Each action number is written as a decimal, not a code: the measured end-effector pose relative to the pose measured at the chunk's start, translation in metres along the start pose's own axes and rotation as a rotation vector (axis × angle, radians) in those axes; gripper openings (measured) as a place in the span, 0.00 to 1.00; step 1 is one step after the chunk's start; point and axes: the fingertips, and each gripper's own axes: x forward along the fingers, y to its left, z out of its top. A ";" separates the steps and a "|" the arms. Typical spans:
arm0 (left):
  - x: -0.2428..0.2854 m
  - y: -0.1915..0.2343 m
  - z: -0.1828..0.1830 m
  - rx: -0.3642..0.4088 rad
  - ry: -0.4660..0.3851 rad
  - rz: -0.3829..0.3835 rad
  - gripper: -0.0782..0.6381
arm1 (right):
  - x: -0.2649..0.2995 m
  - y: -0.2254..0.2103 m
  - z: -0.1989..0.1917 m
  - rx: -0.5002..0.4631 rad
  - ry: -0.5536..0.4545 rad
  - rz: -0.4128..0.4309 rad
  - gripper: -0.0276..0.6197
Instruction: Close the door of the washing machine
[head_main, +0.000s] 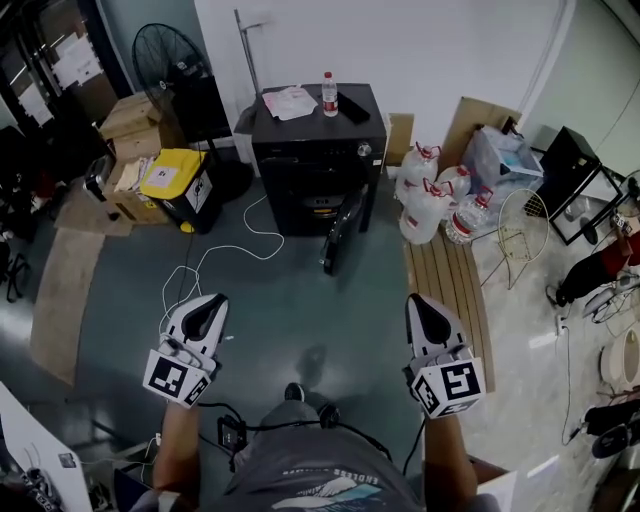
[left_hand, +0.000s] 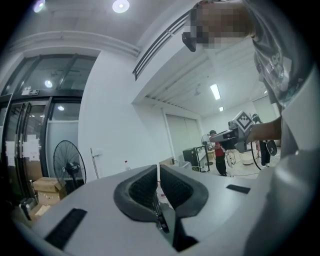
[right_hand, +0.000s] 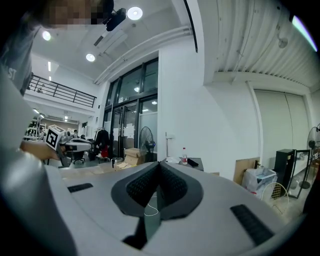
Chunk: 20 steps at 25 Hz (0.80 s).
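The black box-shaped washing machine (head_main: 318, 150) stands at the upper centre of the frame, its dark door (head_main: 340, 235) swung open over the grey floor (head_main: 270, 300), while the left claw (head_main: 210, 305) and right claw (head_main: 420, 305), both clenched on nothing, sit low in the frame, well apart from it.

The person wears a grey printed T-shirt (head_main: 300, 470); white left gripper (head_main: 207, 300) and right gripper (head_main: 420, 300) bear marker cubes (head_main: 178, 378).

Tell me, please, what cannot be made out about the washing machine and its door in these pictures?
Inside of the washing machine: head view, too dark and small to tell contents.
Door latch: head view, door seen nearly edge-on.
Machine front: left gripper view, behind left gripper's fingers; right gripper view, behind right gripper's fingers.
Bottle label: head view, too small.
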 end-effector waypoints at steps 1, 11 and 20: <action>0.004 0.003 -0.003 -0.001 0.002 -0.001 0.15 | 0.005 0.000 -0.001 0.001 0.003 0.004 0.09; 0.074 0.058 -0.031 -0.023 -0.002 -0.048 0.15 | 0.075 -0.022 0.000 -0.003 0.036 -0.038 0.09; 0.149 0.127 -0.050 -0.032 0.010 -0.109 0.15 | 0.159 -0.040 -0.002 0.032 0.069 -0.089 0.09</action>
